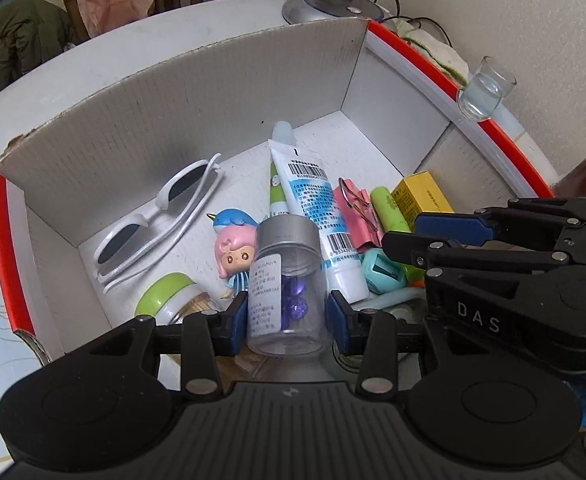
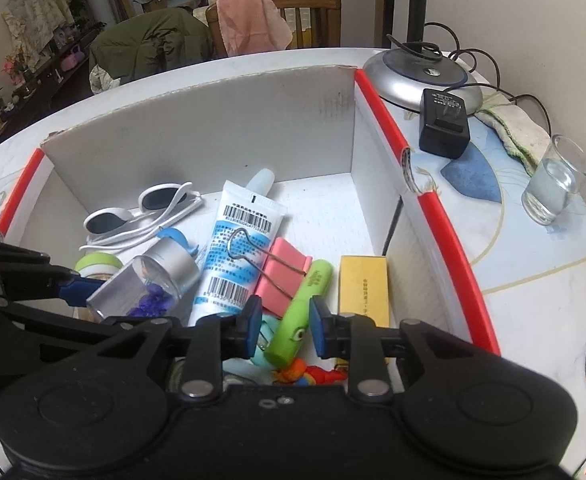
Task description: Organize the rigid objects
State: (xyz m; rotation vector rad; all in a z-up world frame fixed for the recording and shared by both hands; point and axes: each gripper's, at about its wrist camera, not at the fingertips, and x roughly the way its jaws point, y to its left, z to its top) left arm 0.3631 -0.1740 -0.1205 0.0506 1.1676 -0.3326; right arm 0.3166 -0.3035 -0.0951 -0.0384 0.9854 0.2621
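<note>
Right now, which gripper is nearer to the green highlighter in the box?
Right. The right gripper hangs open directly over the green highlighter, its pads straddling it. The left gripper is off to the side, shut on the clear bottle.

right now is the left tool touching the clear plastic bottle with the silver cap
Touching. The left wrist view shows the left tool with both blue pads pressed against the sides of the clear plastic bottle with the silver cap, with no gap on either side.
</note>
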